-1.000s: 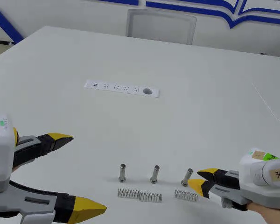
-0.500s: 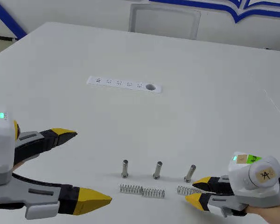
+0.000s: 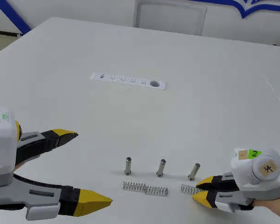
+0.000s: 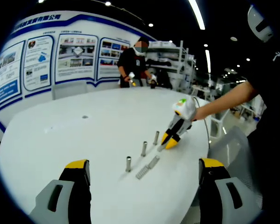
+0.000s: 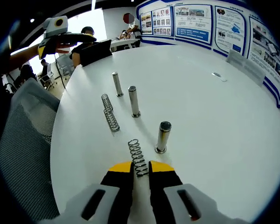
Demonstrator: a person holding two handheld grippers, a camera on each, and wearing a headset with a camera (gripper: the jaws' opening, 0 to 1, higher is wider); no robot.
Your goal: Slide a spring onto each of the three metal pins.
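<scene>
Springs [image 3: 144, 188] lie flat on the white table [image 3: 200, 107], in a row on the side near the person. Just past them, three metal pins [image 3: 161, 167] stand up straight, one behind each spring.

The right spring [image 3: 189, 189] is the one by the claw. The right gripper [image 3: 203, 190] sits low at the near right and points left along the table. In the right gripper view its two yellow tips are close together, with only a thin gap. The near end of the right spring is in that gap. I cannot tell if the tips are squeezing it or just sitting next to it. The rest of this spring lies on the table and reaches away from the claw. The right pin [image 5: 162, 136] stands just beside it, on its far side.

The other two springs [image 5: 109, 114] lie end to end, further left, well apart from this claw.

The left gripper [image 3: 94, 168] is at the near left and points right, toward the pins. Its jaws are wide apart and hold nothing. It is well away from the springs and pins.

Far across the table there is a white power strip [image 3: 128, 80], and behind the table a chair [image 3: 170, 16].
</scene>
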